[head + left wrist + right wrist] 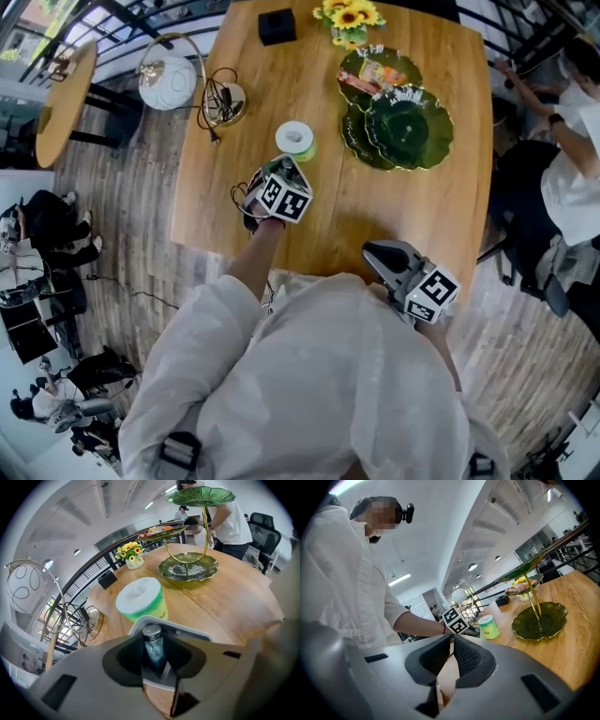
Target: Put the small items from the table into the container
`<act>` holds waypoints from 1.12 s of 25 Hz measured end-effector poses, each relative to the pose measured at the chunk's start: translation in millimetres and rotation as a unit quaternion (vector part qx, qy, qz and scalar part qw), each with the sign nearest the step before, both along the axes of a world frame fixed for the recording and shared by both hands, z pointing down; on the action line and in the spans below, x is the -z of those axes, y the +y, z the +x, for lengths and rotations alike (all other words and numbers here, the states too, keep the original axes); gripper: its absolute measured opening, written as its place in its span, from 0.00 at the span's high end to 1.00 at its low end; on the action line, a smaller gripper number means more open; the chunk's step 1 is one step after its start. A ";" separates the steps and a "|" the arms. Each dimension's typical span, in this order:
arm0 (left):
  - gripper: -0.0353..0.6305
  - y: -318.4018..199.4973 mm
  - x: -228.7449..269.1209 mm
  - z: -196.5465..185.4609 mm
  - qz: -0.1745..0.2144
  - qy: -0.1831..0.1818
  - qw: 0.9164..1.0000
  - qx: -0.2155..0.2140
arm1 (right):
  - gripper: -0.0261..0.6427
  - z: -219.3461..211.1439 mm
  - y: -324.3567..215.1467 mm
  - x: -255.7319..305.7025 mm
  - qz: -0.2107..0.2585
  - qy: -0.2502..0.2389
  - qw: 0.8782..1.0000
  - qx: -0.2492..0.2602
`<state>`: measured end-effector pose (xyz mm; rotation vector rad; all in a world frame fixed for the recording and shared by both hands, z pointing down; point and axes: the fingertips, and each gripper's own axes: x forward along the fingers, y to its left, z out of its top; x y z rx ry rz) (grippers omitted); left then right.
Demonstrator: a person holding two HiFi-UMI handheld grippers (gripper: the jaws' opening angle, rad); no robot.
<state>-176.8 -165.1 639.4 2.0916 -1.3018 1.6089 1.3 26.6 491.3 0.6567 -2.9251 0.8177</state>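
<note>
In the left gripper view a small clear bottle with a silver cap (153, 644) stands upright between the jaws of my left gripper (153, 654), which is shut on it. Just behind the bottle is a pale rounded rim (187, 628); I cannot tell what it belongs to. A white-topped green tub (140, 603) stands close beyond it. From the head view, my left gripper (292, 166) points down at the wooden table (281, 75) just short of the tub (295, 139). My right gripper (377, 251) hovers at the table's near edge, shut and empty (452, 641).
A green leaf-shaped tiered dish (408, 127) stands at the right with snacks (375, 73) on one tier. Sunflowers (349, 19) and a black box (277, 26) sit at the far edge. A globe lamp (167, 82) with cables (225, 103) is far left. A person (572, 178) sits at the right.
</note>
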 end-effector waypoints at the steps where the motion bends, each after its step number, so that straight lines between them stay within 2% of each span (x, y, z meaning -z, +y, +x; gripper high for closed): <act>1: 0.75 -0.1 -0.3 -0.3 0.000 0.002 1.000 0.000 | 0.94 -1.3 0.1 -0.4 0.000 0.001 1.000 0.001; 9: 0.76 1.1 2.6 -1.4 -0.003 0.017 1.000 0.002 | 0.94 -4.8 0.5 -1.7 -0.003 0.004 1.000 0.008; 21: 0.77 9.4 21.5 -7.6 0.019 0.034 0.999 -0.009 | 0.94 -7.5 -2.7 -3.8 -0.001 0.005 1.000 0.013; 28: 0.77 16.8 44.8 -3.8 0.037 0.061 0.997 -0.012 | 0.94 -6.2 -3.0 -1.8 0.001 0.008 1.000 0.013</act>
